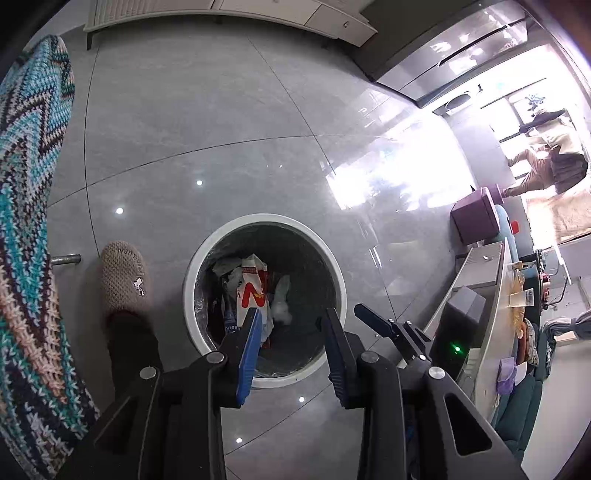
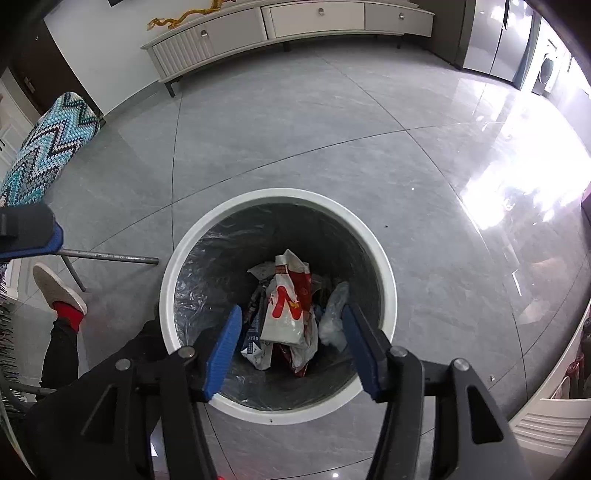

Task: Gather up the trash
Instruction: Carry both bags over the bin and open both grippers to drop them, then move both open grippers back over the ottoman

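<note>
At the far left a chair covered in a blue zigzag knit (image 1: 29, 229) stands on the grey tiled floor (image 1: 207, 122), its metal leg (image 2: 110, 255) reaching toward the bin. Just beside it a foot in a beige knitted slipper (image 1: 125, 280) rests on the tiles, close to the bin's left edge; from the other camera a second foot shows, sole up, with a red sock (image 2: 68, 310).

In the middle stands a round bin with a white rim (image 2: 380, 266), lined with a clear bag. The trash lies at its bottom: a white paper bag with red letters (image 2: 286, 306), a crumpled clear plastic piece (image 2: 332, 314) to its right, and a dark printed wrapper (image 2: 255, 332) to its left.

The left gripper (image 1: 291, 321) hangs over the near edge of the bin, its blue pads (image 1: 249, 354) apart with nothing between them. The right gripper (image 2: 291, 325) points down into the bin's mouth, jaws spread wider, released and empty; the paper bag lies well below them.

Right of the bin the floor shines with window glare. At the far right edge a pale table (image 1: 495, 314) carries small clutter, with a dark box showing a green light (image 1: 458, 325) beneath it. A long white cabinet (image 2: 280, 26) runs along the far wall.
</note>
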{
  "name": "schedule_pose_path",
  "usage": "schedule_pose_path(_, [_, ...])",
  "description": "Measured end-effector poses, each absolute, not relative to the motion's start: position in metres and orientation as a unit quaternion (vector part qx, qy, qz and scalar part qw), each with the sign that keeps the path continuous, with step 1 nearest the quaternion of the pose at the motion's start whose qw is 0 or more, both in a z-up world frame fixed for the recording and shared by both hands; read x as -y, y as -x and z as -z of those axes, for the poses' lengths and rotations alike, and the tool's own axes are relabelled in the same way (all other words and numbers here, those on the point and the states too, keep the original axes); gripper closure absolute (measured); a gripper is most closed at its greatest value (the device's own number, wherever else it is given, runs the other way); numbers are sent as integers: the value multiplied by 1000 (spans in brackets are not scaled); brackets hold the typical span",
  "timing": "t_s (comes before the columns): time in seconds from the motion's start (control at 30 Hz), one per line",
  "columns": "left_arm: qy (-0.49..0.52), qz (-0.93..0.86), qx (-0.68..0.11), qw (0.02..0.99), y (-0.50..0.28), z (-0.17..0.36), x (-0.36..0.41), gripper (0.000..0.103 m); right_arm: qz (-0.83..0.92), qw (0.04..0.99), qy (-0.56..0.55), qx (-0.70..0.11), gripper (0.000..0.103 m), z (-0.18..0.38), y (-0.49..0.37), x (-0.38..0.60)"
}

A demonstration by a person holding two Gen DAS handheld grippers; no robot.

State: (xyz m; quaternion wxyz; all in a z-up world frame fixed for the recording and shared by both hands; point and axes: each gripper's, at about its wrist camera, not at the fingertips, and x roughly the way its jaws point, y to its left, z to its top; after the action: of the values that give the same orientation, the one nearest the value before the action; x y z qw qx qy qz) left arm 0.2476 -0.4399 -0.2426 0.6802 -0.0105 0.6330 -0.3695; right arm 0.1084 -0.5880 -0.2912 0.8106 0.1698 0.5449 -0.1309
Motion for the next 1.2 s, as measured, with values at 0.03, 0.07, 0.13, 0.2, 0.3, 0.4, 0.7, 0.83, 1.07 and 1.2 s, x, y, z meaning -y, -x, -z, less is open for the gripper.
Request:
schedule_pose_path(0.03, [11, 371, -626, 685, -247, 236, 436, 71, 132, 811, -170, -543, 46, 290, -108, 588])
schedule_pose_path(0.07, [10, 373, -620, 691, -246, 230, 436, 71, 134, 813, -171, -540, 46, 286, -107, 587])
schedule_pose_path(0.13, [5, 376, -600, 706, -242, 213, 426, 71, 139, 818, -169, -532, 46, 276, -104, 587])
schedule_pose_path(0.2, [-3, 377, -580, 722, -237, 197, 418, 67, 143, 825, -167, -520, 46, 259, -100, 586])
schedule_pose_path(0.3, [-6, 375, -547, 748, -229, 168, 394, 44, 150, 838, -162, -499, 45, 232, -95, 580])
schedule_pose_path(0.4, [-7, 374, -517, 770, -222, 142, 365, 36, 151, 853, -157, -475, 45, 198, -91, 568])
schedule_pose_path(0.7, [-3, 348, -474, 809, -205, 99, 240, 36, 104, 891, -130, -422, 45, 109, -92, 491])
schedule_pose_path(0.83, [7, 323, -461, 826, -203, 95, 173, 36, 71, 900, -110, -415, 45, 85, -96, 443])
schedule_pose_path(1.07, [42, 271, -435, 858, -212, 90, 57, 32, 7, 908, -76, -411, 45, 56, -125, 361])
schedule_pose_path(1.2, [56, 236, -426, 871, -226, 93, -4, 32, -33, 908, -60, -413, 45, 49, -150, 315])
